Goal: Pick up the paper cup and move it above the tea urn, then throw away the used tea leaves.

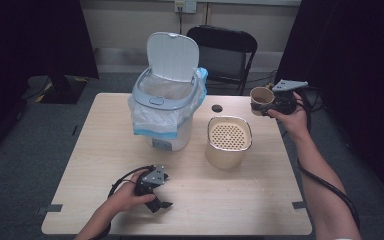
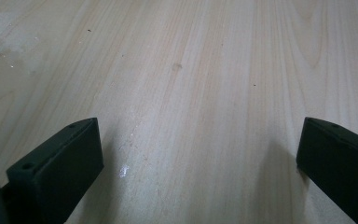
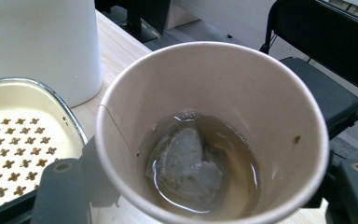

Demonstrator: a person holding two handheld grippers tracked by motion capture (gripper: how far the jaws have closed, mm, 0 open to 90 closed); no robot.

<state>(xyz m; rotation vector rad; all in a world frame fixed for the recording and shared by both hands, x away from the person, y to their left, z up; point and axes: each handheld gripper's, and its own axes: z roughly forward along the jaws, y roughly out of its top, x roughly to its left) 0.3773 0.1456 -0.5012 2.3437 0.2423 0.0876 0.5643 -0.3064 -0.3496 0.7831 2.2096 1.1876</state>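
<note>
Right gripper view shows our right gripper [image 3: 205,186] clamped on a paper cup [image 3: 212,130], right of the strainer pot [image 1: 228,141]. It's thin, crushable, sloshing tea around a teabag [image 3: 186,165]; probably best held mid-wall, gently. Our left gripper [image 2: 200,154] rests wide open, empty.

High view: fixed above the person's side, looks forward and down, covers the whole table [image 1: 190,200], far edge and a chair [image 1: 223,50] behind. Left gripper view: rides low, very close to the tabletop [image 2: 191,93], looking along the wood grain between its own two jaws. Right gripper view: sits just above a paper cup [image 3: 214,93], looking down into it at a tea bag [image 3: 186,168]. It shares the strainer bin [image 3: 23,135], white trash can [image 3: 42,42] and chair with the high view.
</note>
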